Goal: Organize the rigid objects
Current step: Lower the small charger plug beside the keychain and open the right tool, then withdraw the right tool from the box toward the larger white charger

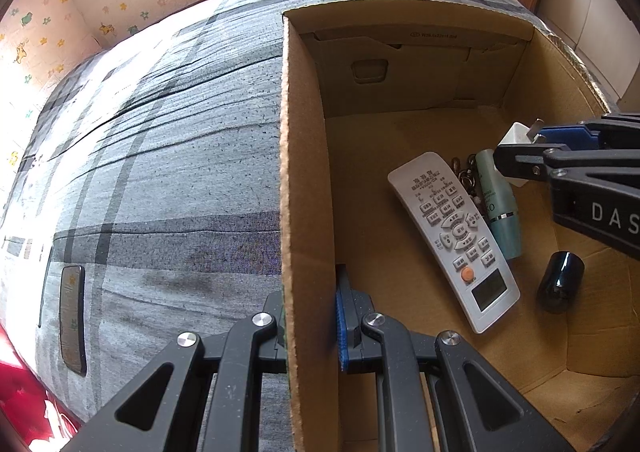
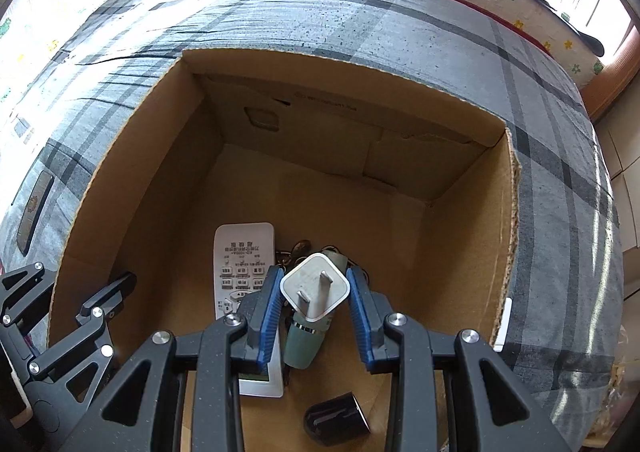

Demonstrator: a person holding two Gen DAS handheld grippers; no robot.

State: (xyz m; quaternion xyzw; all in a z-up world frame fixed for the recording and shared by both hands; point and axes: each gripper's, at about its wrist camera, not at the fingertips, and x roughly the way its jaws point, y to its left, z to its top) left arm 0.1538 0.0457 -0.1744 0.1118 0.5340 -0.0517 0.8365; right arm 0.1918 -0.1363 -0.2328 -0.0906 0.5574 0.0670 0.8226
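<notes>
White plug adapter (image 2: 315,288), prongs facing the camera, pinched between the right gripper's (image 2: 314,294) blue pads directly above the remote (image 2: 244,252) and tube (image 2: 304,344) on the cardboard box's (image 2: 508,252) floor; left gripper (image 1: 310,316) clamps the box's left wall.

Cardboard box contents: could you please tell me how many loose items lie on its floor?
4: white remote, teal tube beside it, metal keychain between them, black cap nearest. Others may be hidden.
</notes>
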